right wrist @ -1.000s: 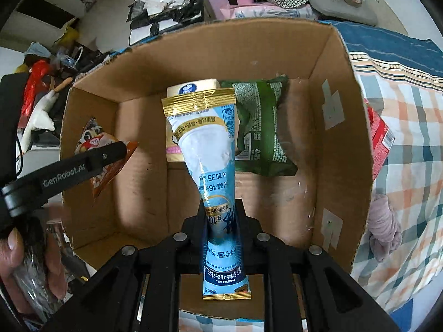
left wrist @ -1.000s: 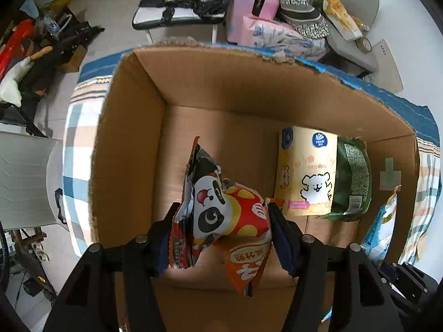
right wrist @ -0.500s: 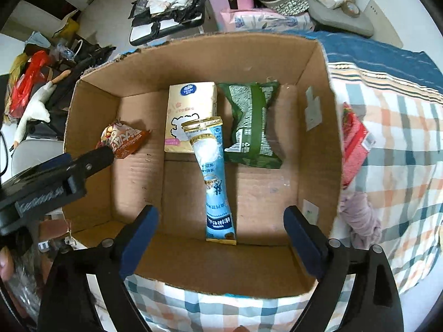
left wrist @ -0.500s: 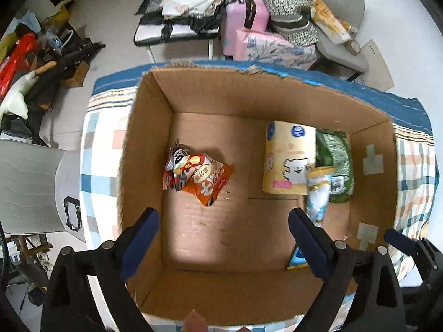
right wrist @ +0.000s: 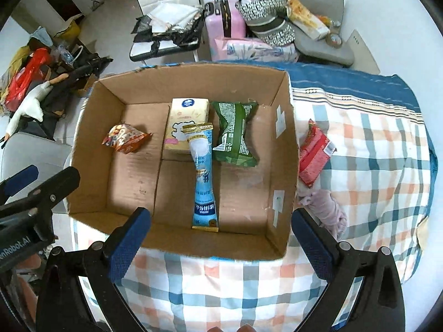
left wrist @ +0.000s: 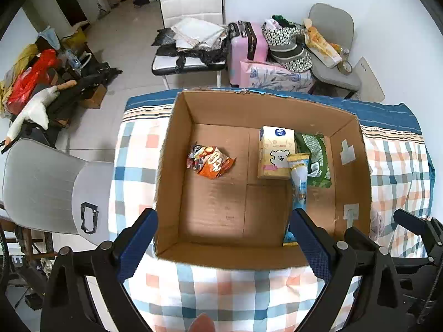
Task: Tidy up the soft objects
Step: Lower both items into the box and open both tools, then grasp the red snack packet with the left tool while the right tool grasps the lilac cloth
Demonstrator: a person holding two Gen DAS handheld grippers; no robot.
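four snack packs lie in the cardboard box (left wrist: 171, 182).

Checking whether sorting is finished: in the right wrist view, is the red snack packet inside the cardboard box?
No, the red snack packet lies on the checked cloth just outside the right wall of the cardboard box.

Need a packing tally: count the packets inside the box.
4: orange snack at left, yellow pack at the back, blue pouch leaning on it, green bag right. None seem hidden.
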